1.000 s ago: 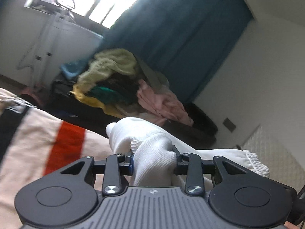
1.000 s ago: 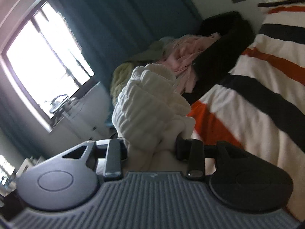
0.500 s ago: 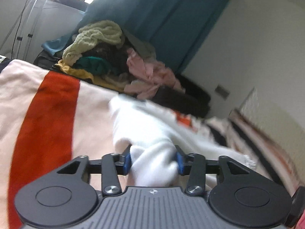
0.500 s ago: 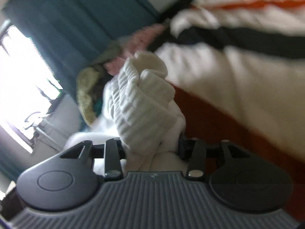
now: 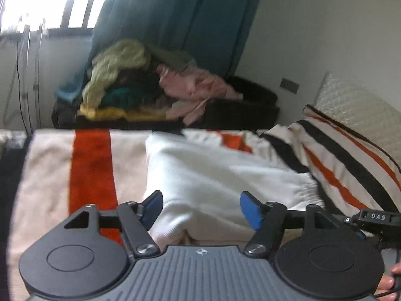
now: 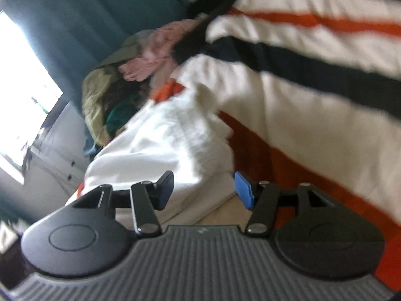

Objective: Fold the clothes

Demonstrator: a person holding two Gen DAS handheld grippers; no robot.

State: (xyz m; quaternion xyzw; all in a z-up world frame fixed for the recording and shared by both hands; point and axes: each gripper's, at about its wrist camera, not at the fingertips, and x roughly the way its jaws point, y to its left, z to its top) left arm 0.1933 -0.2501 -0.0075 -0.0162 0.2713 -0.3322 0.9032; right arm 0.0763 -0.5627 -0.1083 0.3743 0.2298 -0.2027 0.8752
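clearly the white garment (image 5: 213, 175) lies folded on the striped blanket (image 5: 90, 165), soft and light; grab its near corners. left gripper (image 5: 200, 209) and right gripper (image 6: 204, 188) jaws are opening, clamping nothing.

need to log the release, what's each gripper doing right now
Left gripper: jaws opening, clear of the white garment lying between them.
Right gripper: jaws opening, same white garment between them, not gripped.
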